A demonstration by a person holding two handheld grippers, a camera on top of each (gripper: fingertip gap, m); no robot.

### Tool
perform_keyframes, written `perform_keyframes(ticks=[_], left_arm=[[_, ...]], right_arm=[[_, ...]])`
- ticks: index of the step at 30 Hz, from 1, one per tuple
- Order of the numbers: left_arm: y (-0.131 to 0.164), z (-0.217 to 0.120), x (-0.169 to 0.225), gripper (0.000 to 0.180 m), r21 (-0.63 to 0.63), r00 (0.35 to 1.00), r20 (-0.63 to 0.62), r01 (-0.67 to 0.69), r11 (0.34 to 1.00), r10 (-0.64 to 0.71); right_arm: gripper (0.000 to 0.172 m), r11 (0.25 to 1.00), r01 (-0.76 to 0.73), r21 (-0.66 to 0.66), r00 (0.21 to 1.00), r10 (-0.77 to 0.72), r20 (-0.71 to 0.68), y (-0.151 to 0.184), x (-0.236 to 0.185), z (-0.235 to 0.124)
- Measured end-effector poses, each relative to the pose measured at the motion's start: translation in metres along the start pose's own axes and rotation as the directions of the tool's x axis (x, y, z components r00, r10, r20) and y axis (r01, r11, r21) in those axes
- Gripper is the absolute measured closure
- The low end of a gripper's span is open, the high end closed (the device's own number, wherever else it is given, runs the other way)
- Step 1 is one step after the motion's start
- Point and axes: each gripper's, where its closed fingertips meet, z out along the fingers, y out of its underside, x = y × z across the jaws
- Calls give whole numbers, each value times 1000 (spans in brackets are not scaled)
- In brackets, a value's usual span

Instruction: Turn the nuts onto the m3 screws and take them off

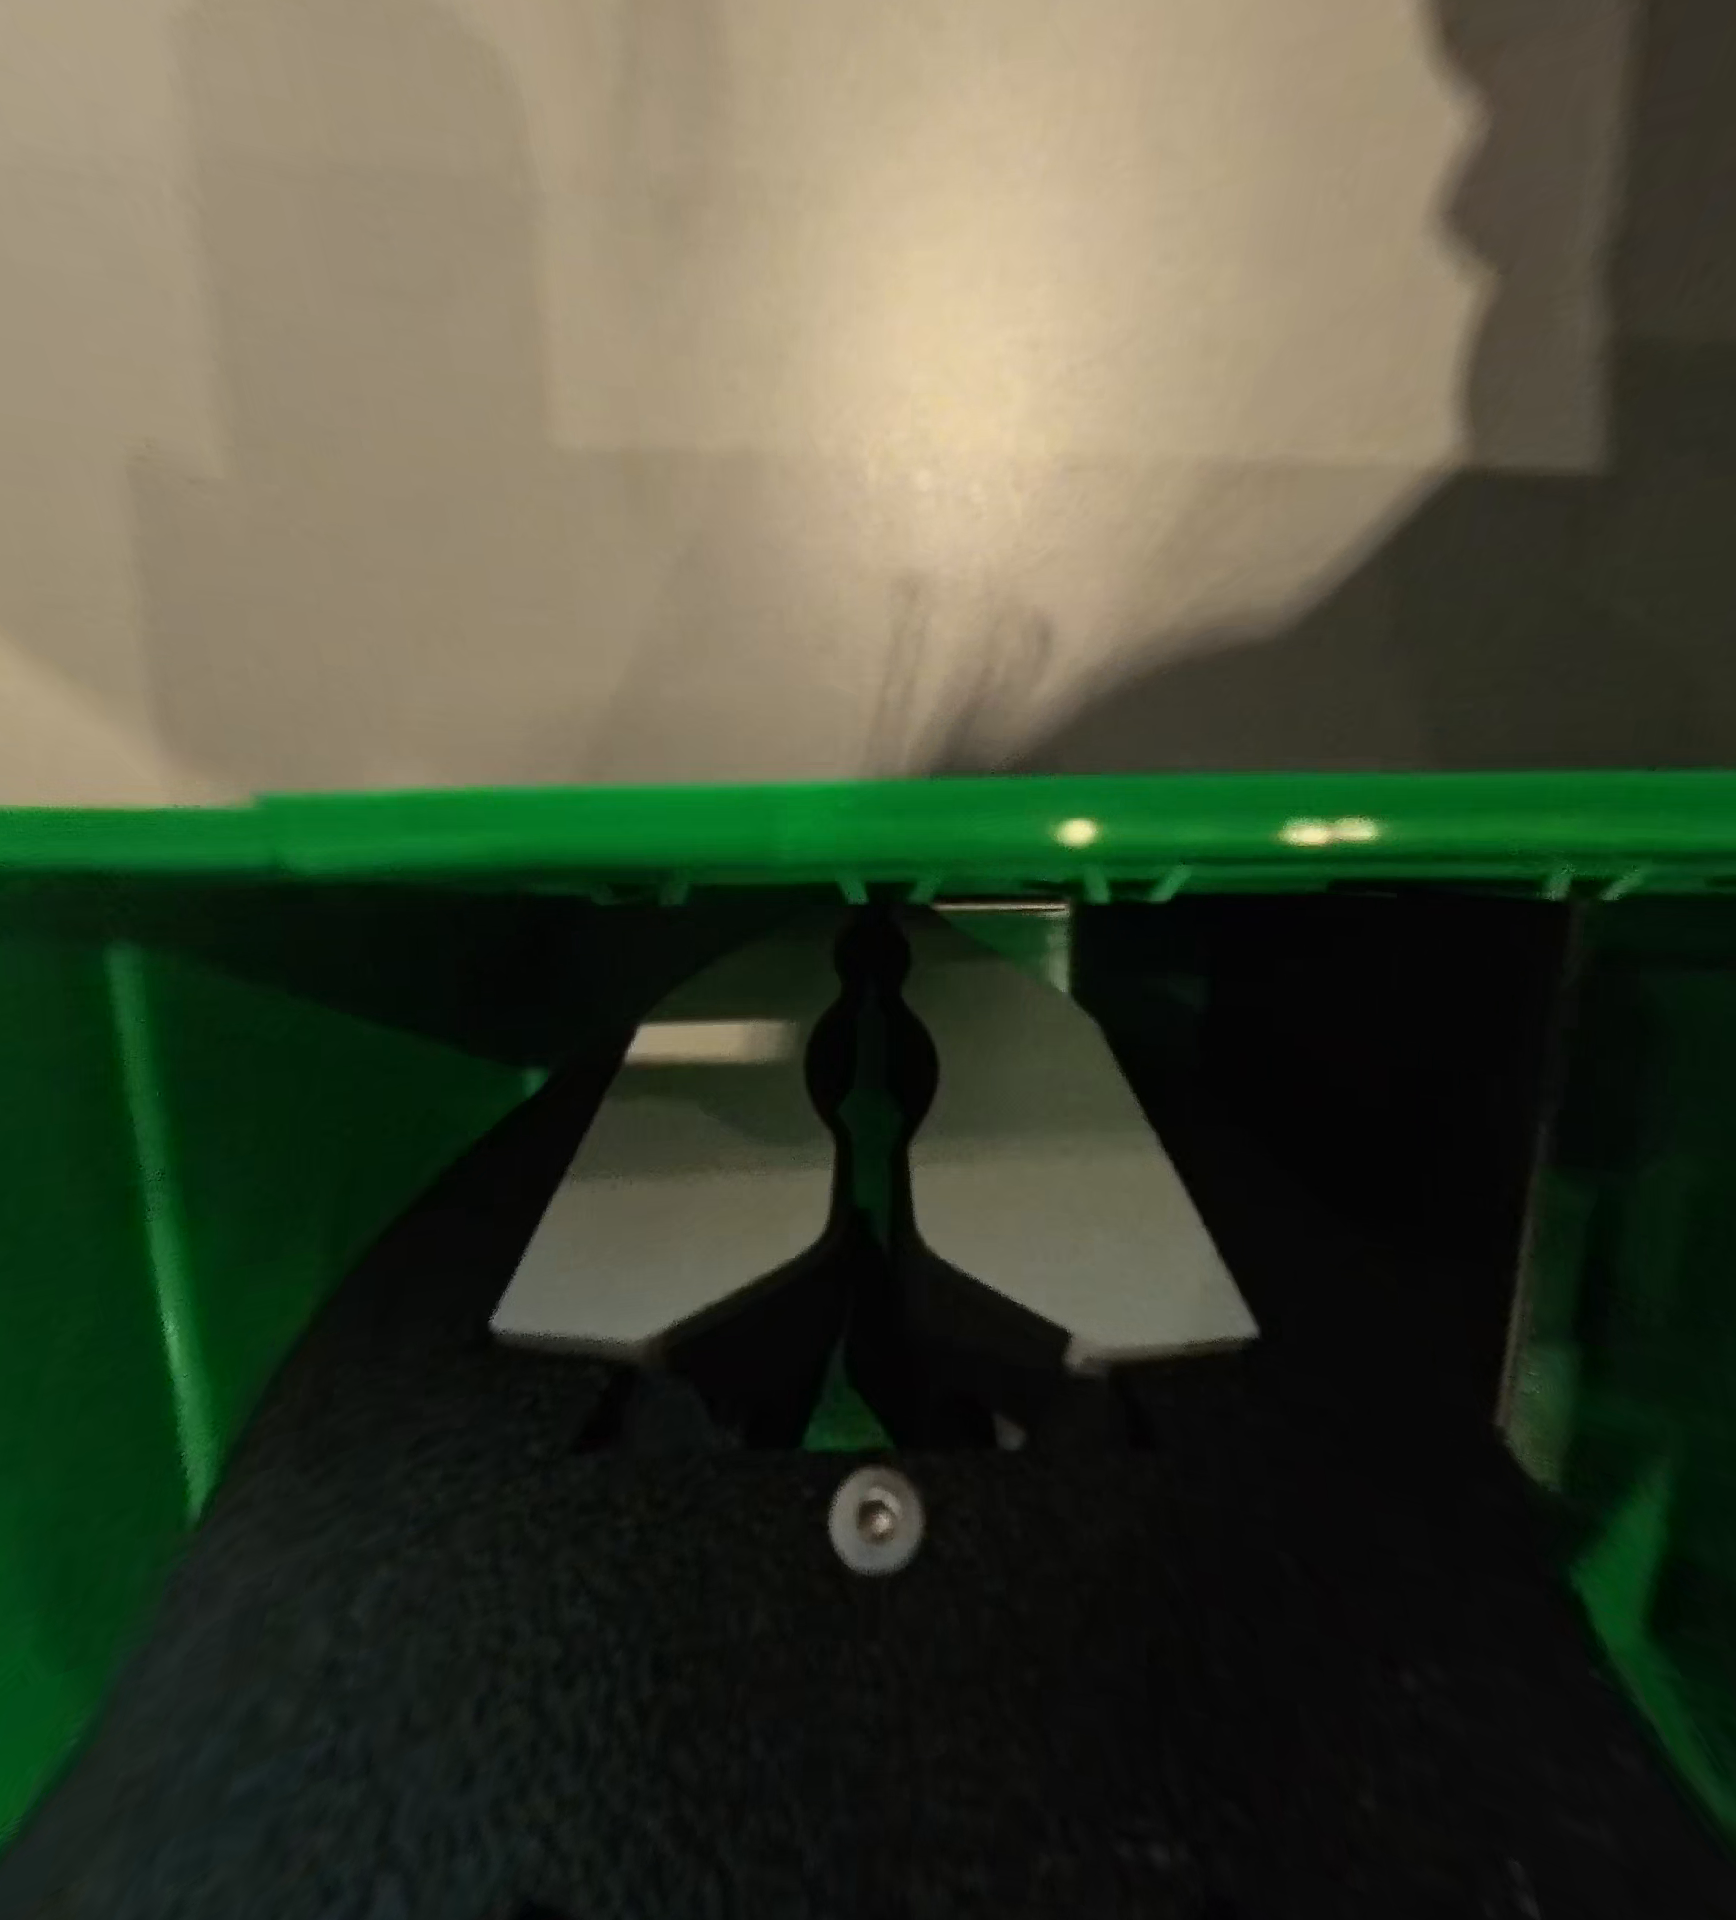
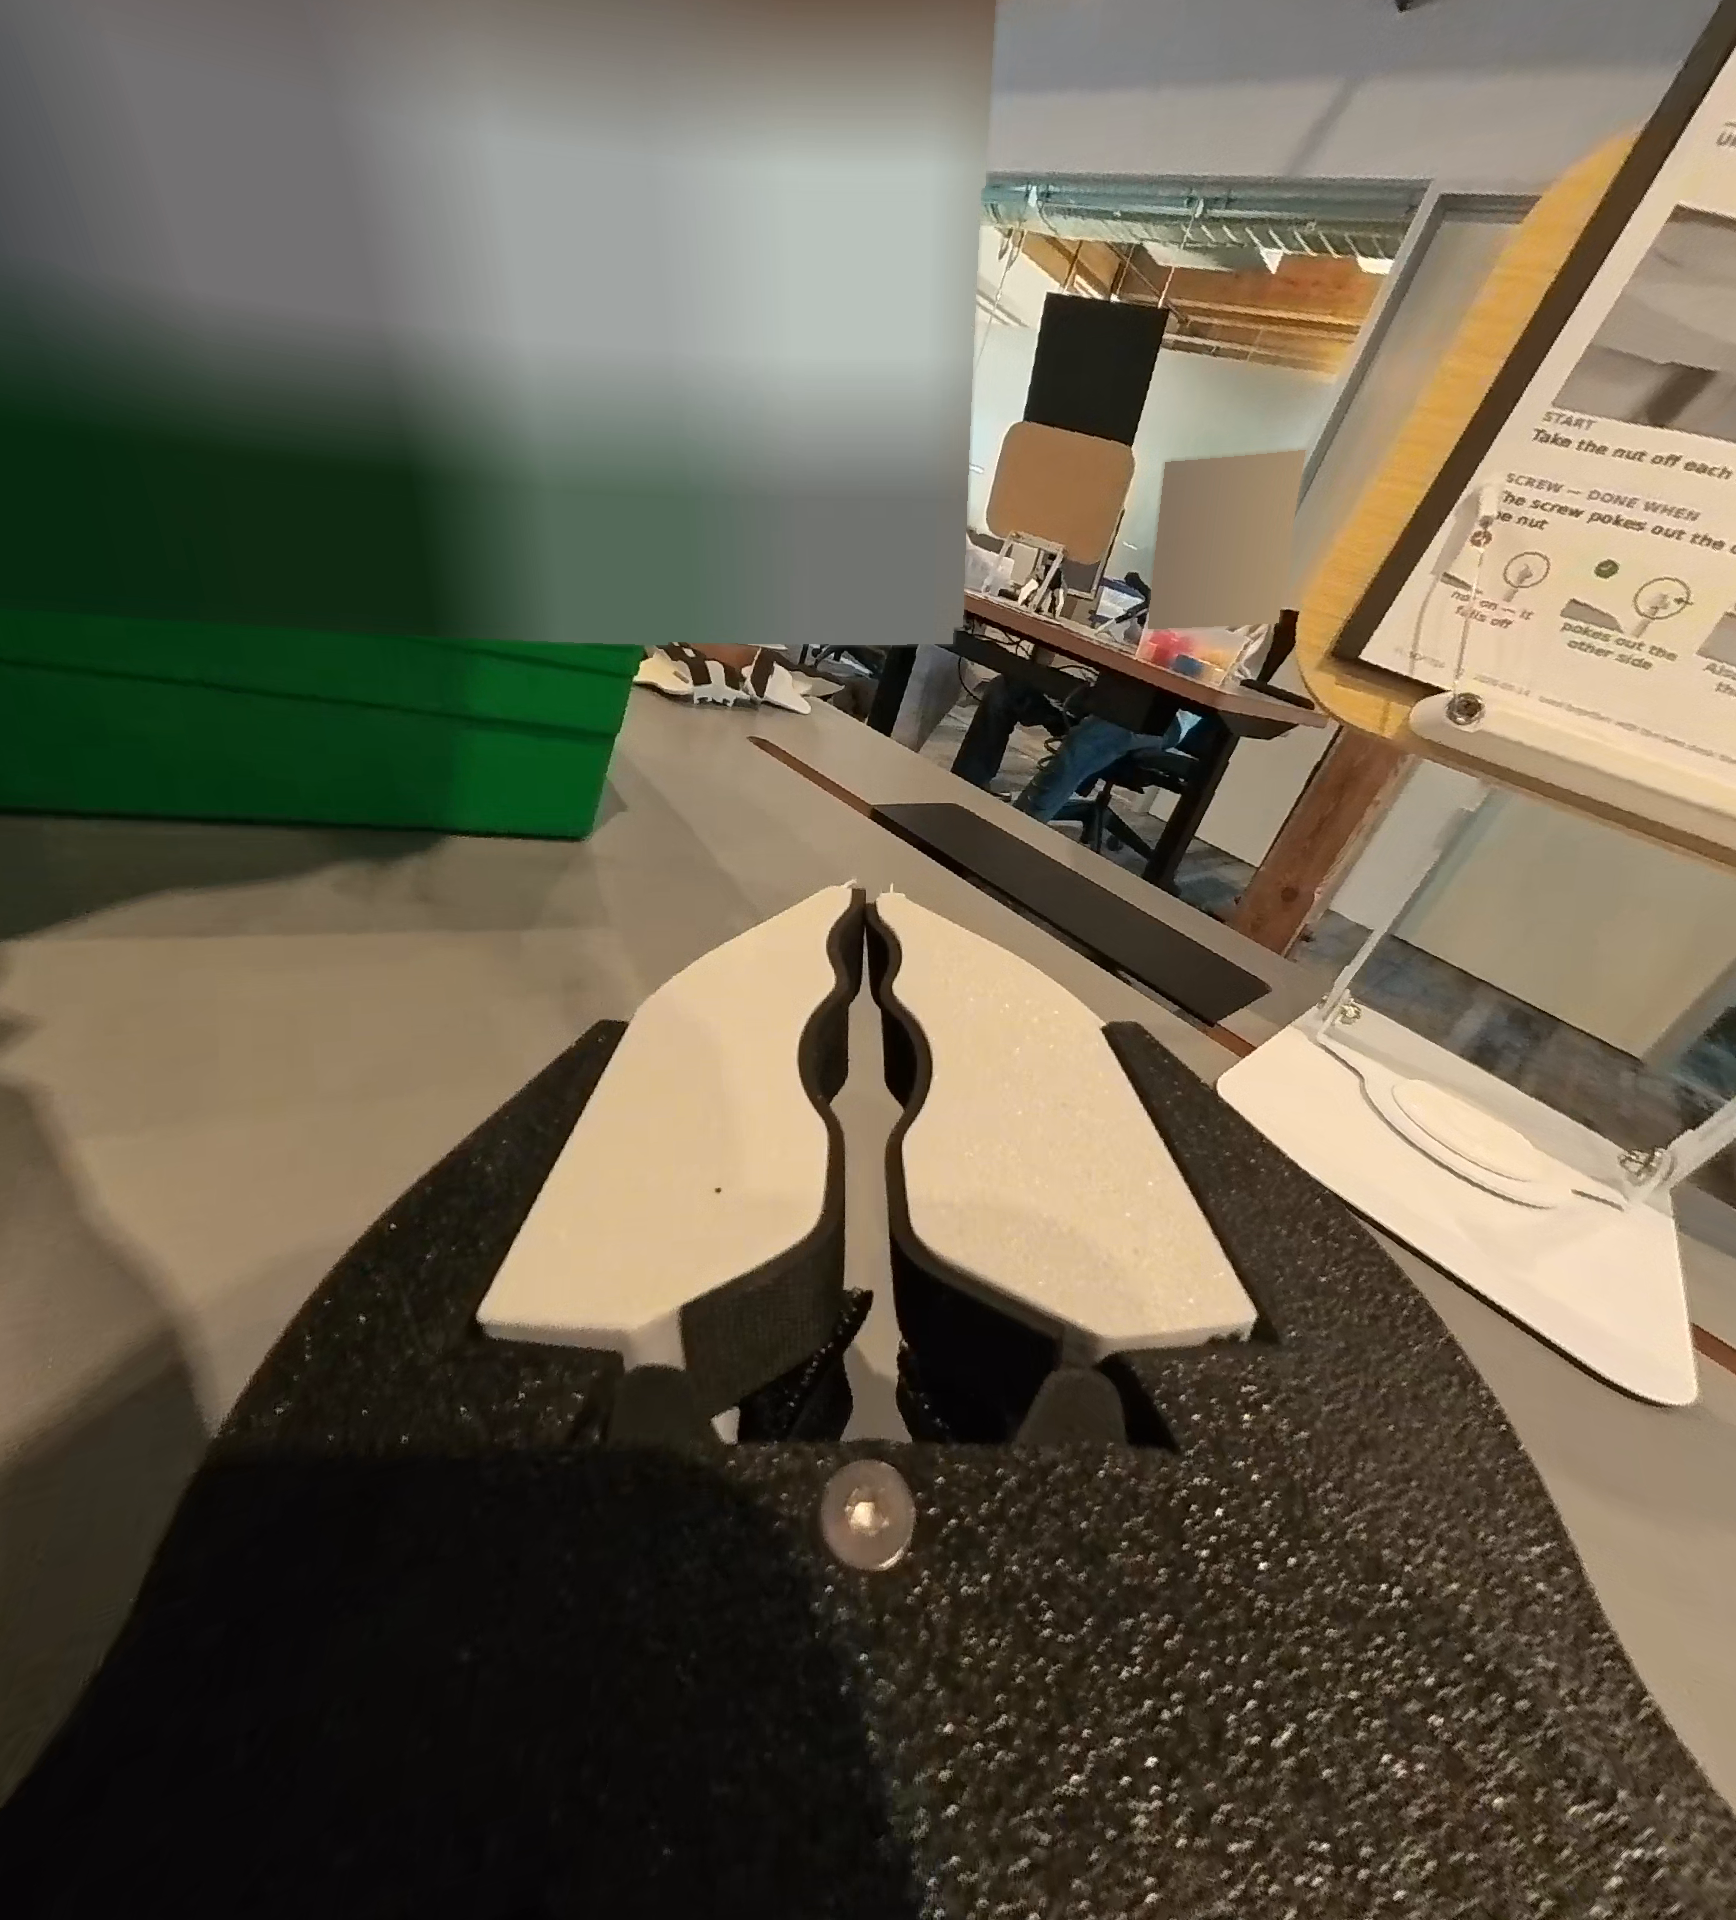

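Stood in an open office, on a smooth grey tabletop (image 2: pixel 344 1039) lit from one side. Looked out, past its far edge, onto wooden desks and a seated person's legs on an office chair (image 2: pixel 1103 758).

Kept the right gripper (image 2: pixel 868 896) low over the middle of the tabletop, white fingers (image 2: pixel 729 1122) brought together, black wavy pads meeting at the tips, nothing between them. Held apart from everything else on the surface.

Showed a glossy green plastic bin (image 2: pixel 272 727) toward the far left of the tabletop, well apart from the right gripper. Showed a flat black rectangular strip (image 2: pixel 1072 914) lying along the right edge, and beside it, at the near right corner, a white stand with a flat base (image 2: pixel 1529 1278) carrying a printed instruction sheet (image 2: pixel 1653 416) tilted on thin rods.

Placed the left gripper (image 1: pixel 874 925) inside the green bin, tips just under its shiny far rim (image 1: pixel 843 831), green walls on both sides. Kept its pale fingers (image 1: pixel 656 1174) closed as well, dark pads touching along their length, no object seen in the grasp. Beyond the rim, only blurred beige.

Could not find any nuts or m3 screws in either view; whereabouts impossible to tell.
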Motion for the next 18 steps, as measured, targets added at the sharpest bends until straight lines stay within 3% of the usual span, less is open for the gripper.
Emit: perform_keyframes(ticks=[8, 14, 18], left_arm=[[26, -8, -2, 180, -183, 999, 30, -37, 982, 44], [10, -15, -1, 180, -19, 1000, 19, -21, 1000, 21], [7, -6, 0, 180, -8, 1000, -12, 18, 1000, -18]], right_arm=[[172, 1000, -2, 4, 1000, 2, 0, 0, 0, 0], [172, 1000, -3, 4, 1000, 3, 0, 0, 0, 0], [172, 1000, -2, 3, 1000, 2, 0, 0, 0, 0]])
